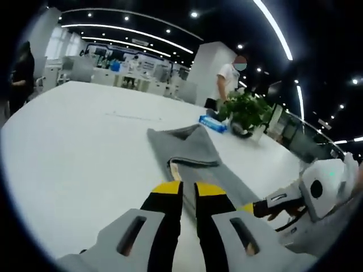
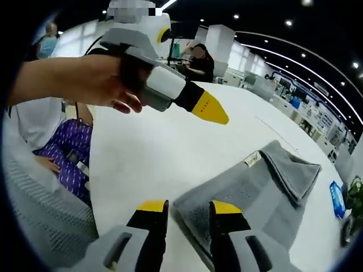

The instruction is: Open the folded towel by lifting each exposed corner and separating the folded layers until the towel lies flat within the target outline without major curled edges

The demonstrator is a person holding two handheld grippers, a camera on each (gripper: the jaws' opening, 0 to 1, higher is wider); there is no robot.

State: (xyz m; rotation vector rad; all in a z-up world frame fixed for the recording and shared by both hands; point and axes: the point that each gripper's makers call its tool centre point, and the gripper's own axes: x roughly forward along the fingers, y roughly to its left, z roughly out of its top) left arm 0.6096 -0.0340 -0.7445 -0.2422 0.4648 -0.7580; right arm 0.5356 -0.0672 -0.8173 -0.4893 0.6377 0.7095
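Left gripper view: nearest are the left gripper's (image 1: 189,195) yellow-tipped jaws, a narrow gap between them, nothing in it; they hover just over the near end of the grey towel (image 1: 195,153). The towel lies folded on the white table (image 1: 74,147), a flap doubled back at its far end. The right gripper (image 1: 266,208) enters at the lower right, near the towel's edge. Beyond the towel sit a blue pack (image 1: 212,123) and a plant (image 1: 247,110).

Right gripper view: the right gripper's (image 2: 188,212) jaws stand apart astride the towel's (image 2: 255,190) near corner, not yet closed on it. A tag (image 2: 253,160) shows on one fold. The left gripper (image 2: 210,109) hangs above the table (image 2: 164,153), tips together, held by a hand (image 2: 85,79).

Risk, as I judge it: closing here could pinch several layers at once, so the towel lifts whole instead of opening; pulling one-handed could drag it across the smooth table and leave the far flap curled
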